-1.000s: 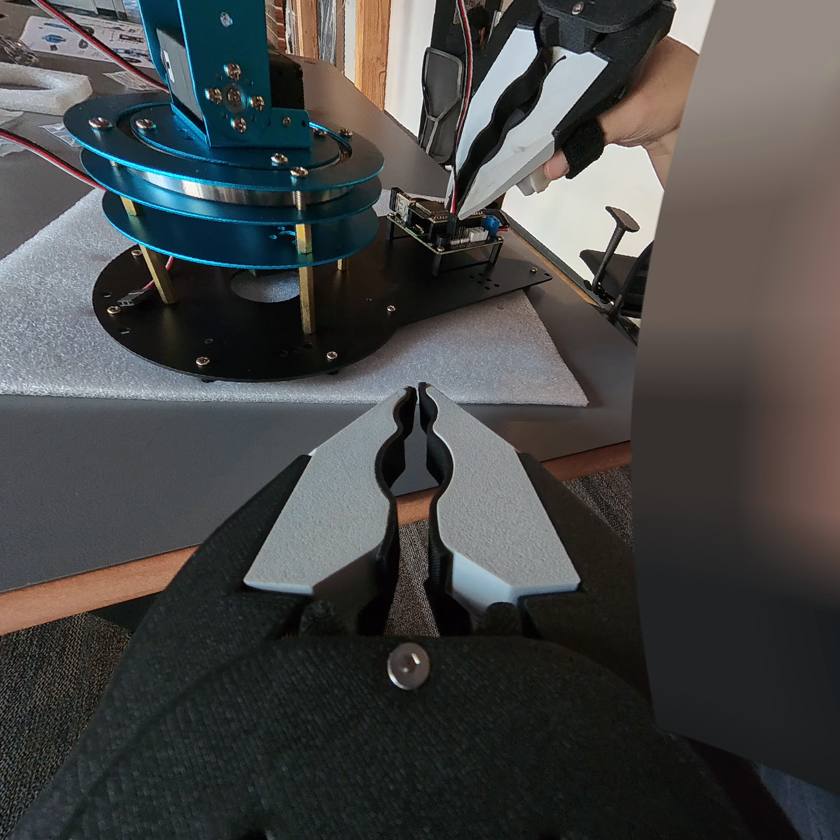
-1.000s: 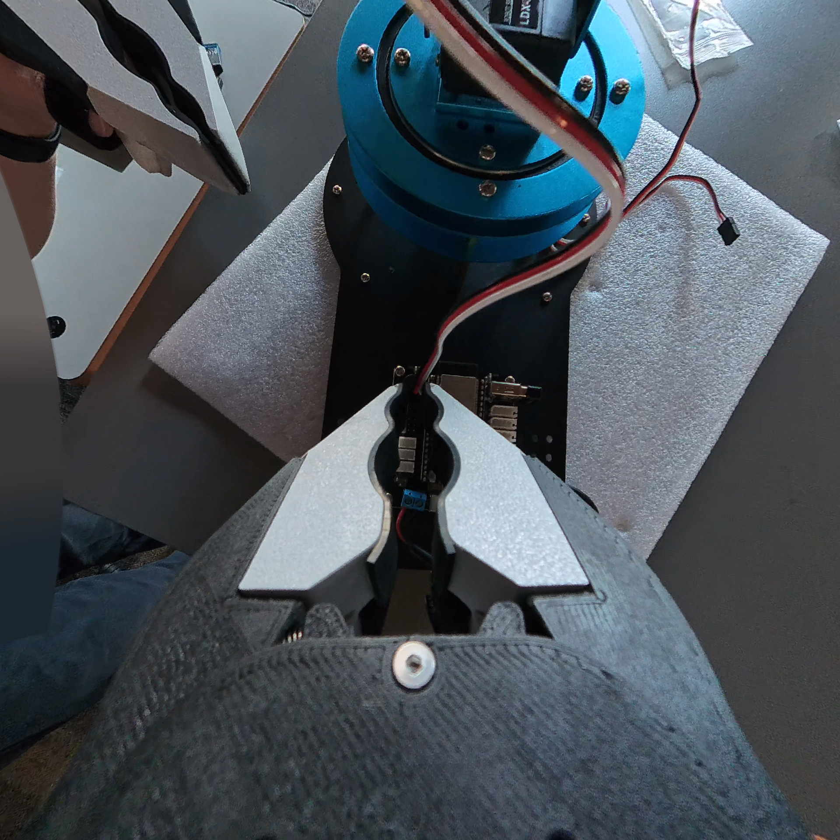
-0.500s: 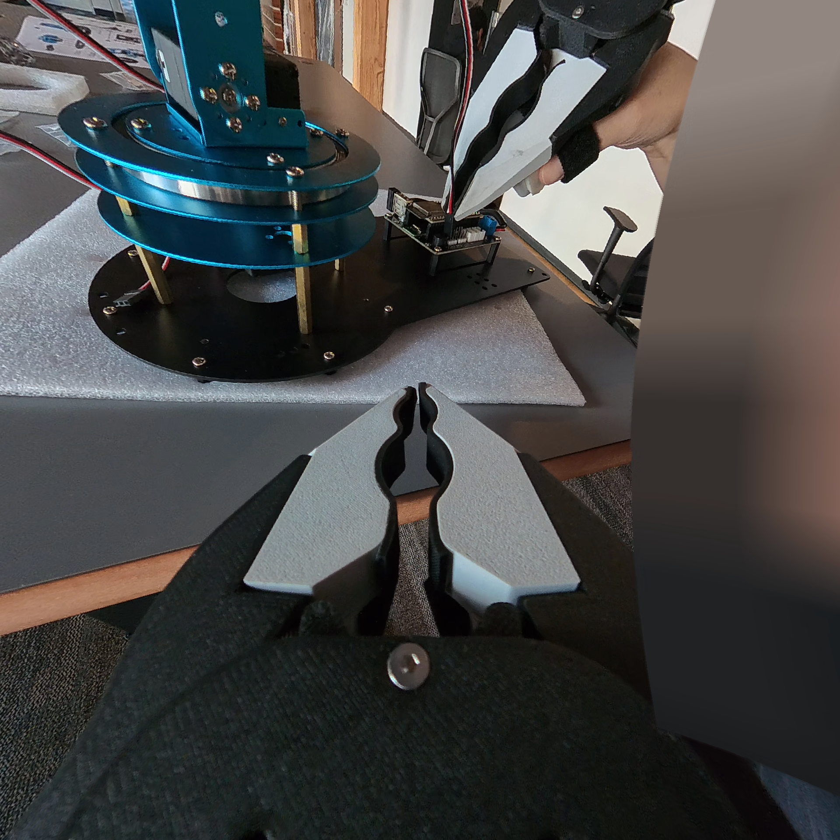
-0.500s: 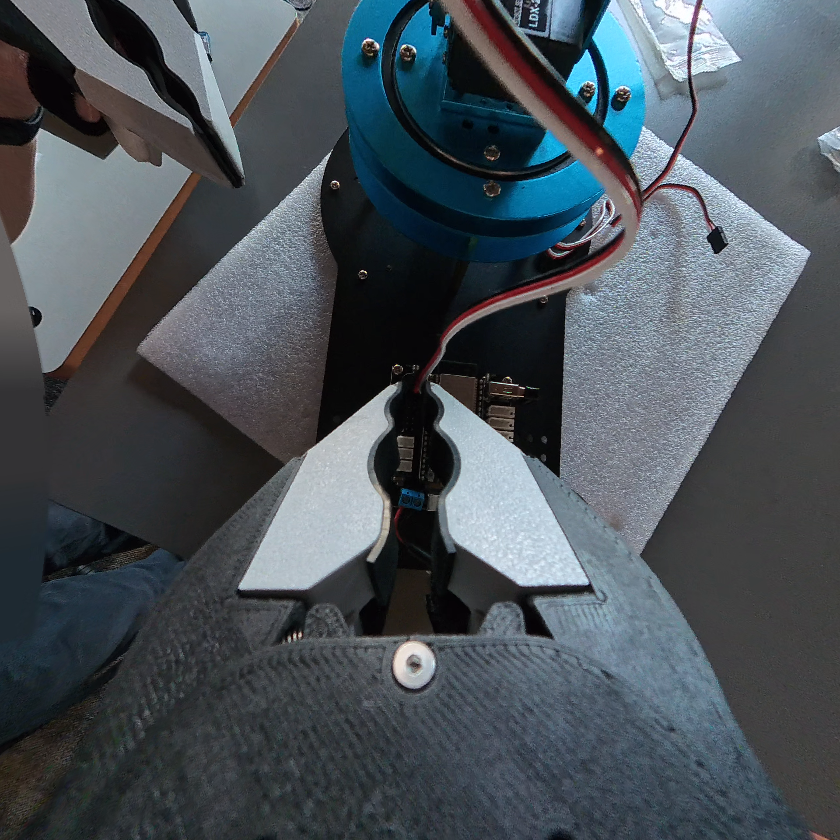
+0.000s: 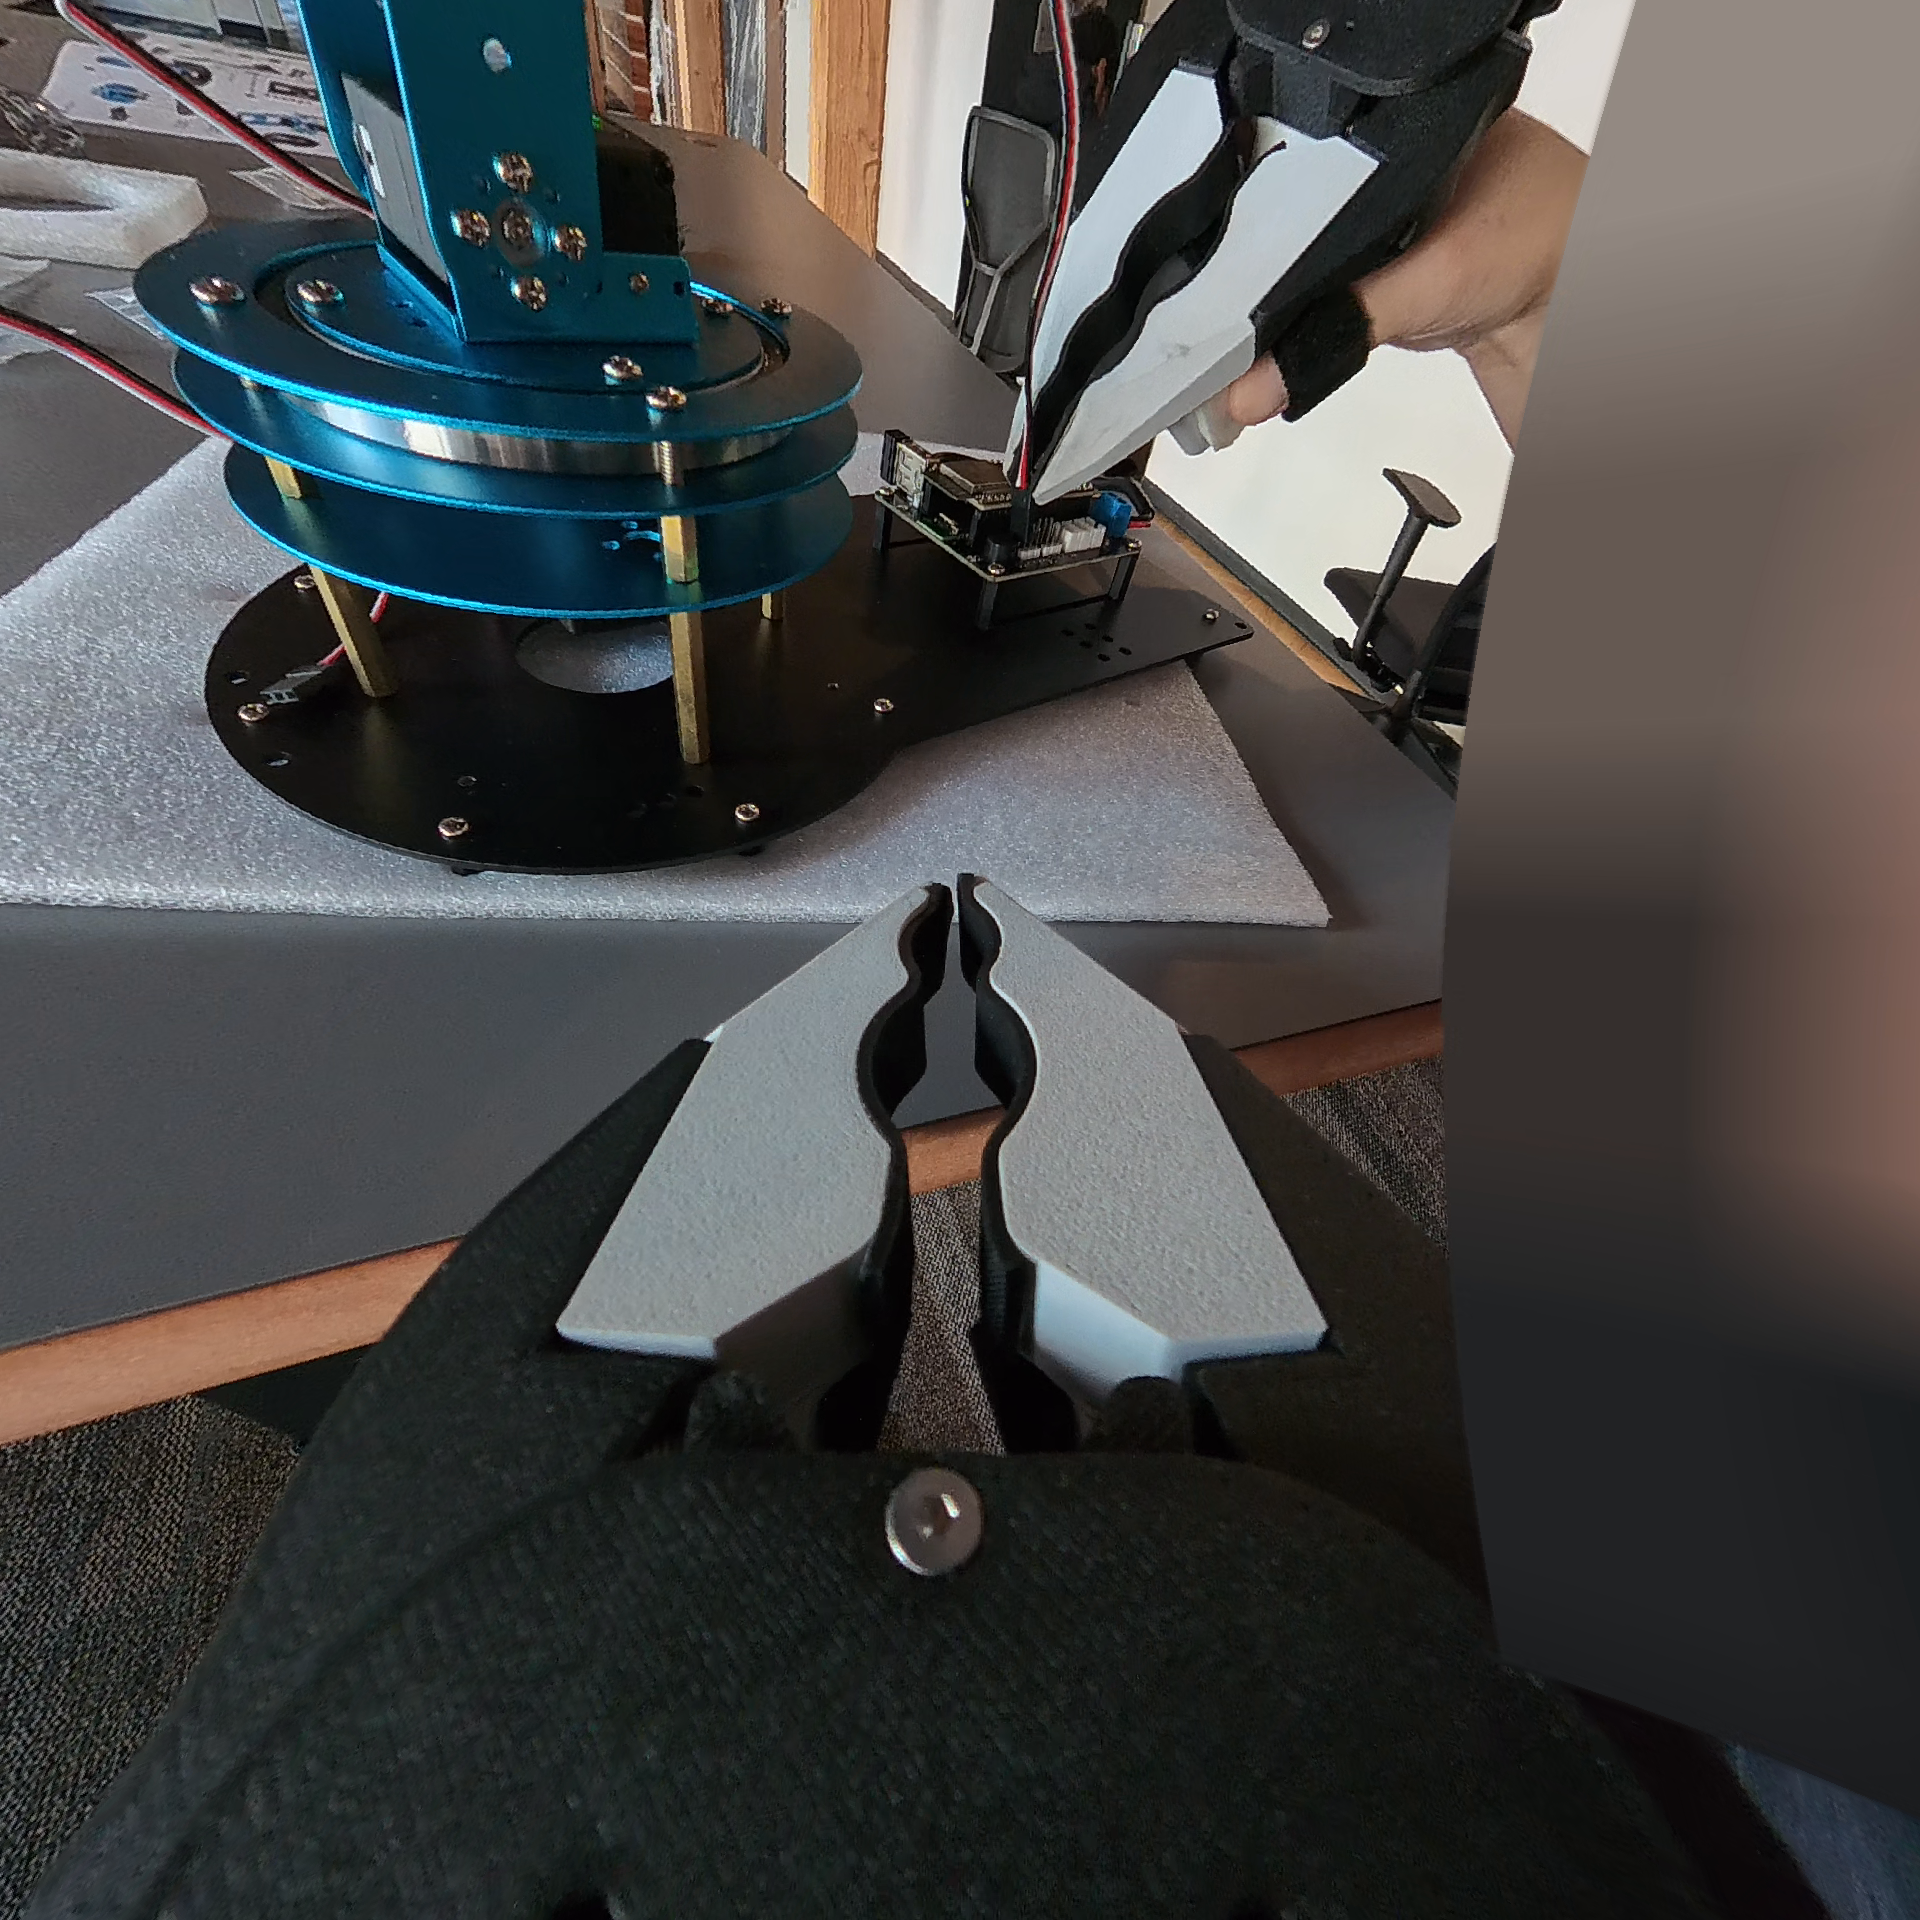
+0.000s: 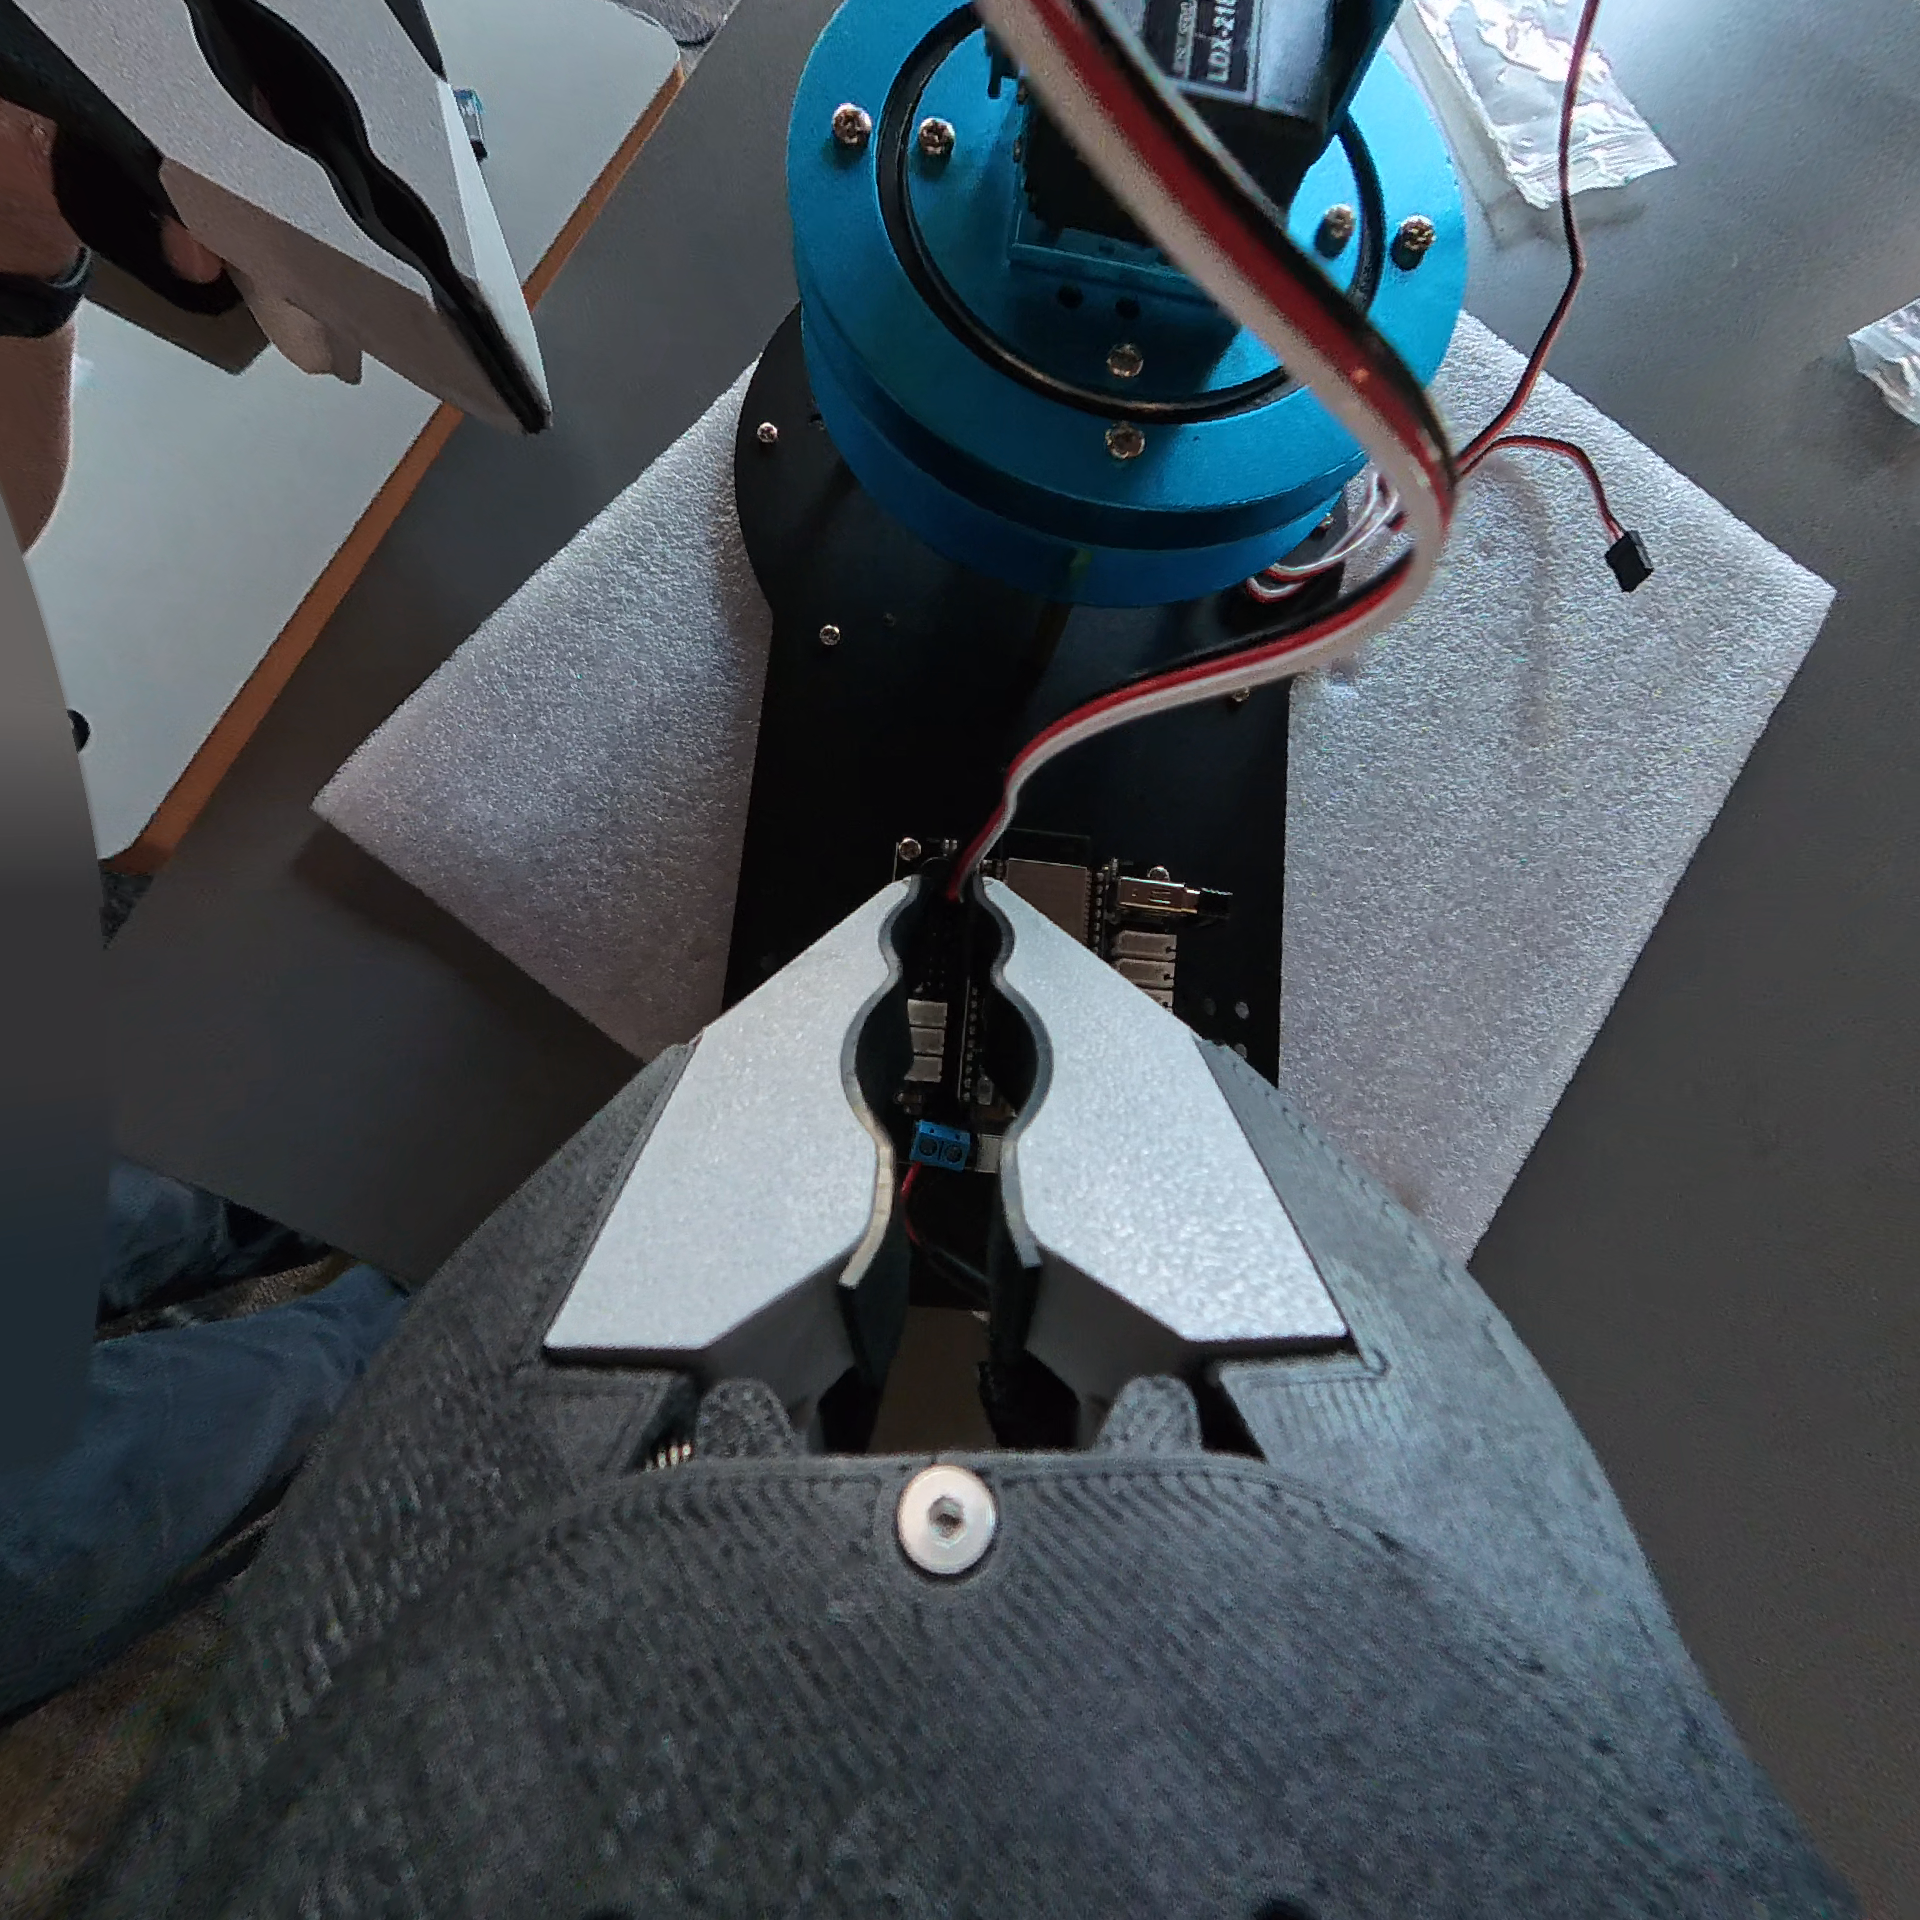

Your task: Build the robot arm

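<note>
My right gripper (image 6: pixel 951 888) is shut on the end of a red, white and black servo cable (image 6: pixel 1143 707), right above a small black circuit board (image 6: pixel 1138 940). The board is mounted on a black baseplate (image 6: pixel 883 727). The cable loops up to a servo on the blue turntable (image 6: pixel 1122 499). In the left wrist view the right gripper (image 5: pixel 1029 480) holds the cable tip down on the board (image 5: pixel 1013 530). My left gripper (image 5: pixel 954 894) is shut and empty, hanging over the table's near edge, apart from the baseplate (image 5: pixel 582 790). It also shows in the right wrist view (image 6: pixel 525 416).
A white foam sheet (image 5: pixel 1091 831) lies under the baseplate on the dark grey table (image 5: pixel 312 1091). A loose cable with a black plug (image 6: pixel 1626 556) rests on the foam. Clear plastic bags (image 6: pixel 1538 114) lie beyond it. An office chair (image 5: pixel 1403 623) stands past the table's far edge. My hands' fingertips stand some 15 cm from each other.
The right gripper has shifted slightly while keeping hold of the cable, whose loop now bends further to the right. The left gripper has barely moved.
</note>
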`<control>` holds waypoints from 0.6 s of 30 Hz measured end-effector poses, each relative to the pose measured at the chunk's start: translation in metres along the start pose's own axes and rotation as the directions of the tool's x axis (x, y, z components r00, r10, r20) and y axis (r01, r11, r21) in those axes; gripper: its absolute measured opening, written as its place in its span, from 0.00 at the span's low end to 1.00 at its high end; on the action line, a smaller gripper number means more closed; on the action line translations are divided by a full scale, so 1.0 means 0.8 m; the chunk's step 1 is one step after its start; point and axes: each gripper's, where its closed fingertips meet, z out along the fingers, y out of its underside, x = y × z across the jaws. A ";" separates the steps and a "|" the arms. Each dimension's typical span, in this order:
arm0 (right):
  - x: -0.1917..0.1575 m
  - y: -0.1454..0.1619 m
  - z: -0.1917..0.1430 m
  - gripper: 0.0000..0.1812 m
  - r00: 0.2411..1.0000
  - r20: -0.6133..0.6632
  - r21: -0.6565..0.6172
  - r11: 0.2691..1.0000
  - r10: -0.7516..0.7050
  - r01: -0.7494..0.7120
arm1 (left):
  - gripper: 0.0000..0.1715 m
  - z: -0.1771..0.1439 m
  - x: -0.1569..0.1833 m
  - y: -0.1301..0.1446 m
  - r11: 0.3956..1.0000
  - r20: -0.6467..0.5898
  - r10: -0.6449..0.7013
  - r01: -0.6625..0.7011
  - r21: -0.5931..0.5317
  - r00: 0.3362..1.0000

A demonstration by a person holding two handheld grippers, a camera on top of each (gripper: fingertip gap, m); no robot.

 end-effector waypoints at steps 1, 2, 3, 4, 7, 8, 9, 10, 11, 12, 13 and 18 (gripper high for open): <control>0.000 -0.001 0.000 0.04 1.000 0.004 0.009 1.000 0.010 -0.010 | 0.00 0.000 0.000 0.000 1.000 0.000 -0.001 0.001 -0.001 1.000; 0.000 -0.001 0.000 0.04 1.000 0.008 0.018 1.000 0.020 -0.020 | 0.00 -0.001 0.000 0.000 1.000 0.001 -0.001 0.001 -0.003 1.000; 0.001 -0.002 0.000 0.05 1.000 0.008 0.028 0.999 0.027 -0.027 | 0.00 -0.001 0.000 0.000 1.000 0.002 0.000 0.000 -0.004 1.000; 0.002 -0.004 -0.001 0.07 0.999 0.006 0.043 0.999 0.033 -0.033 | 0.00 -0.001 0.000 0.000 1.000 0.003 -0.001 0.001 -0.006 1.000; -0.001 -0.014 -0.010 0.12 0.998 0.015 0.105 0.993 0.053 -0.055 | 0.00 -0.004 0.003 -0.002 1.000 0.003 -0.005 0.005 -0.009 1.000; 0.002 -0.013 -0.015 0.13 0.998 -0.007 0.112 0.992 0.056 -0.055 | 0.00 -0.006 0.005 -0.002 1.000 0.005 -0.008 0.008 -0.011 1.000; 0.005 -0.012 -0.021 0.15 0.998 -0.036 0.117 0.992 0.059 -0.055 | 0.01 -0.009 0.006 -0.003 1.000 0.008 -0.011 0.011 -0.013 1.000; 0.006 -0.009 -0.029 0.16 0.996 -0.058 0.125 0.990 0.065 -0.057 | 0.01 -0.013 0.009 -0.004 1.000 0.009 -0.017 0.017 -0.013 1.000; 0.005 -0.007 -0.039 0.17 0.995 -0.070 0.143 0.988 0.074 -0.064 | 0.01 -0.019 0.012 -0.006 1.000 0.009 -0.025 0.025 -0.008 1.000; 0.002 -0.006 -0.052 0.18 0.993 -0.078 0.171 0.983 0.087 -0.072 | 0.01 -0.026 0.017 -0.009 0.999 0.006 -0.035 0.035 0.003 0.999; -0.001 -0.003 -0.067 0.18 0.990 -0.091 0.203 0.975 0.108 -0.088 | 0.01 -0.034 0.022 -0.014 0.999 0.005 -0.045 0.045 0.016 0.999; -0.024 0.016 -0.172 0.24 0.949 -0.166 0.412 0.893 0.267 -0.179 | 0.04 -0.080 0.061 -0.040 0.990 0.000 -0.121 0.121 0.065 0.993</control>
